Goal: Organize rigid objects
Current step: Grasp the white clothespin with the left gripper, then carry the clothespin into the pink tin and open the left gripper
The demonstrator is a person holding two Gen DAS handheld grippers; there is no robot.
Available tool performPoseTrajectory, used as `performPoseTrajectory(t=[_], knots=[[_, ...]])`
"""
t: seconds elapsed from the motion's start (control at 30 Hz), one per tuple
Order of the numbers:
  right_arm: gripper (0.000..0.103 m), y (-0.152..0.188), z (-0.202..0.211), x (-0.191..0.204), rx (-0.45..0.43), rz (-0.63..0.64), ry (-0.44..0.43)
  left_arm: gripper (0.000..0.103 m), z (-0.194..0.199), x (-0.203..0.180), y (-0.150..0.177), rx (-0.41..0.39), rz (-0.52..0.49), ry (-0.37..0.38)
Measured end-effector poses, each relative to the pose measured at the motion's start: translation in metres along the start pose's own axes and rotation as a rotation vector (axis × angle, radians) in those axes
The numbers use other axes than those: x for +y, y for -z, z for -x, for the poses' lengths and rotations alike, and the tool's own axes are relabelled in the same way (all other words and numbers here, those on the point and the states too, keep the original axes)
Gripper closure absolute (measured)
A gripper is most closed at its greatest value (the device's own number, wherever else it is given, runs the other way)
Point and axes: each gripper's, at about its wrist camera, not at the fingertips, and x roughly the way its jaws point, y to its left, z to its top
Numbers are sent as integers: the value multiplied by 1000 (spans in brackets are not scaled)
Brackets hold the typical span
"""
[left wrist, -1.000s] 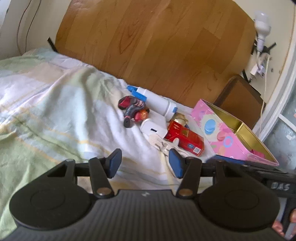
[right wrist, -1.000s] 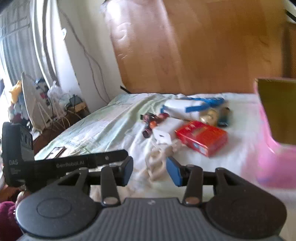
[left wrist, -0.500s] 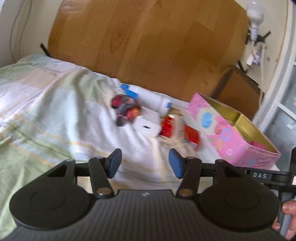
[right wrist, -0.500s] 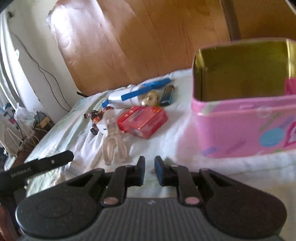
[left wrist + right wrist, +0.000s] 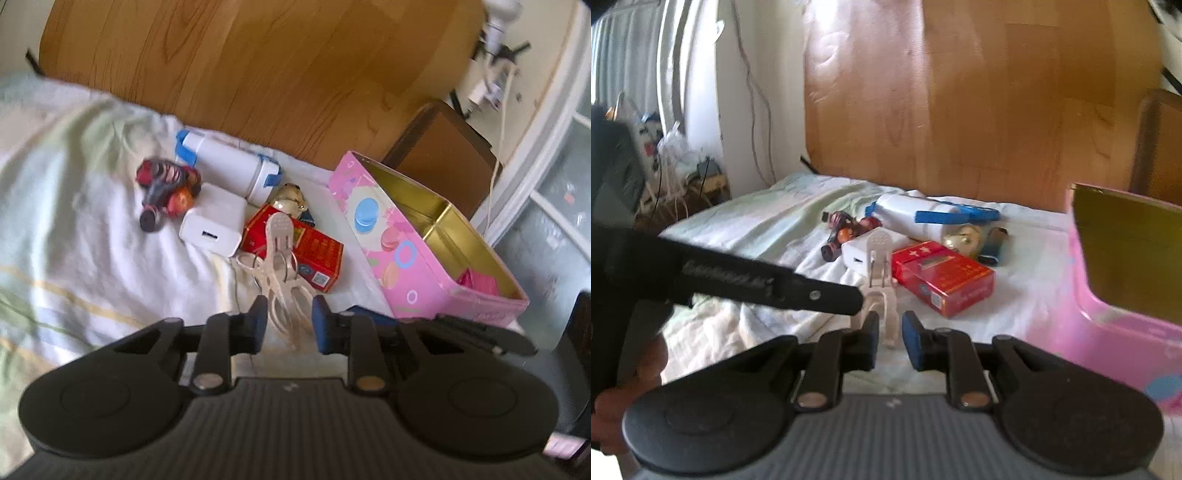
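Left gripper [image 5: 286,321] is closing its jaws on a pale clip [image 5: 280,251]. The clip sits between the pads, and they look to touch its sides. The clip is long and points straight away from the gripper, with its far end tipped up over a red box [image 5: 314,247]. Just to the right is the right gripper [image 5: 890,328]. Its jaws are narrow, and the clip's near end shows in the gap, but it is not clear if they touch it. Further right stands an open pink tin [image 5: 388,236], close by. Everything lies on a soft bed sheet [image 5: 74,240], with a wooden headboard [image 5: 258,74] behind it.
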Motion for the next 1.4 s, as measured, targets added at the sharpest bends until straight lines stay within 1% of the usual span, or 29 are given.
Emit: performPoseTrajectory(t=[0.03,0.07,0.13,0.17,0.2,0.27,0.33,0.4,0.47,0.57,0.63,0.73,0.83,0.97,1.0,1.03,1.07,1.1,1.13,1.17,1.27,1.33,1.37,1.4], knots=[[85,0,-5,0,14,5,6,78,-4,3,-2,8,21,7],[82,0,-11,0,39,9,12,79,-7,4,-2,15,32,10],[79,0,-24,-5,89,-13,-9,83,-16,7,-1,42,53,14],[86,-1,-25,-7,88,-31,-18,85,-18,6,1,38,55,16],[90,-1,-25,-9,89,-38,-17,89,-16,6,2,29,50,16],[92,2,-19,-8,69,-44,-13,89,-10,1,4,21,59,34],[93,5,-4,-4,19,-28,5,91,3,-8,4,-8,41,62],[92,6,16,0,-55,-8,55,90,14,-27,4,-46,-21,72],[92,9,37,-2,-125,-2,116,90,21,-49,1,-76,-81,98],[93,11,63,-13,-205,3,218,90,17,-78,-5,-98,-144,152],[93,13,75,-25,-236,-7,279,90,6,-101,-11,-95,-178,194],[92,15,87,-54,-248,-47,365,90,-22,-132,-19,-71,-217,239],[92,19,93,-81,-238,-91,429,90,-51,-157,-22,-44,-253,274],[91,23,88,-109,-187,-134,483,90,-84,-181,-17,5,-291,275],[90,24,88,-113,-181,-139,495,87,-88,-184,-16,16,-302,267],[86,25,88,-116,-184,-148,517,82,-91,-187,-14,0,-313,250],[77,26,90,-118,-186,-159,542,69,-94,-190,-13,1,-332,203],[72,28,93,-120,-189,-167,548,61,-96,-191,-14,3,-340,172],[66,30,97,-120,-196,-174,545,59,-96,-188,-14,4,-337,163],[65,32,100,-119,-201,-184,541,59,-94,-183,-14,8,-329,170],[65,41,109,-111,-236,-214,529,58,-82,-171,-16,7,-317,152],[65,48,116,-99,-269,-228,517,56,-67,-159,-16,-19,-309,156],[65,48,116,-96,-285,-229,506,54,-61,-155,-16,-31,-308,148],[65,49,119,-91,-299,-223,499,54,-54,-148,-15,-44,-309,138]])
